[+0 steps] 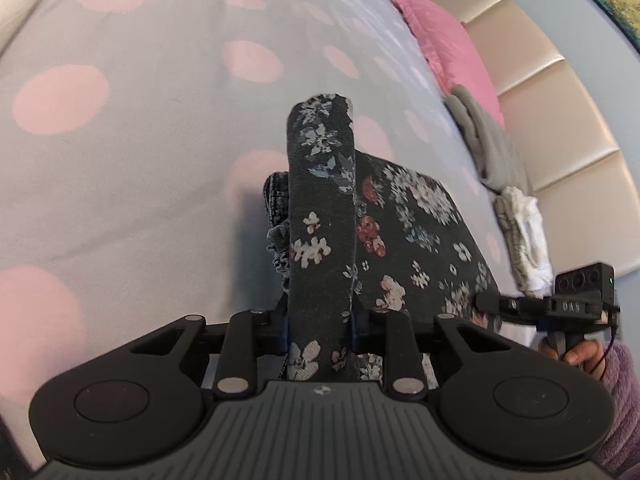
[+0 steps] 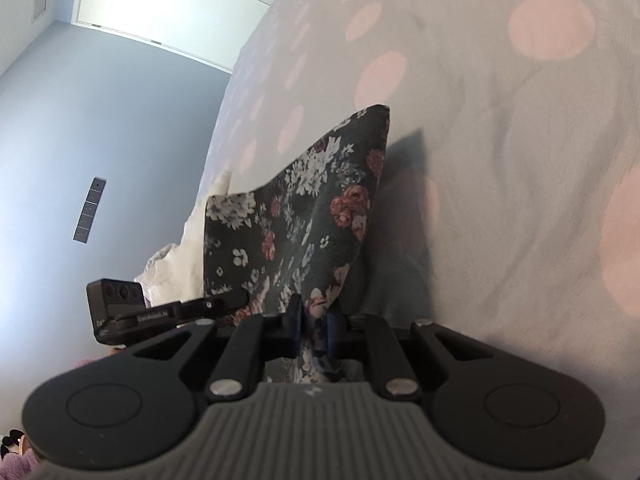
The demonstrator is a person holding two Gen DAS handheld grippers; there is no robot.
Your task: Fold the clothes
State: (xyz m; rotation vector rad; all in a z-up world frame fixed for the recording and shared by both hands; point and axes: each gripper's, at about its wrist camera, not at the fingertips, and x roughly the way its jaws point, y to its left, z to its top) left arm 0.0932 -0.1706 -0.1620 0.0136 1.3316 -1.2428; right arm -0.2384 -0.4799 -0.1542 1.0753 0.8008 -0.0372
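Observation:
A dark floral garment (image 1: 416,232) hangs stretched between my two grippers above a grey bedspread with pink dots (image 1: 120,160). My left gripper (image 1: 320,330) is shut on one edge of the garment, which rises as a folded strip in front of the camera. My right gripper (image 2: 314,330) is shut on another edge of the same garment (image 2: 304,216). The right gripper also shows at the right edge of the left wrist view (image 1: 560,304), and the left gripper shows at the left of the right wrist view (image 2: 160,312).
Along the padded cream headboard (image 1: 560,100) lie a pink pillow (image 1: 448,48), a folded grey garment (image 1: 488,144) and a folded white garment (image 1: 524,236). A white cloth pile (image 2: 180,256) lies behind the floral garment. A grey wall and white door (image 2: 160,0) stand beyond the bed.

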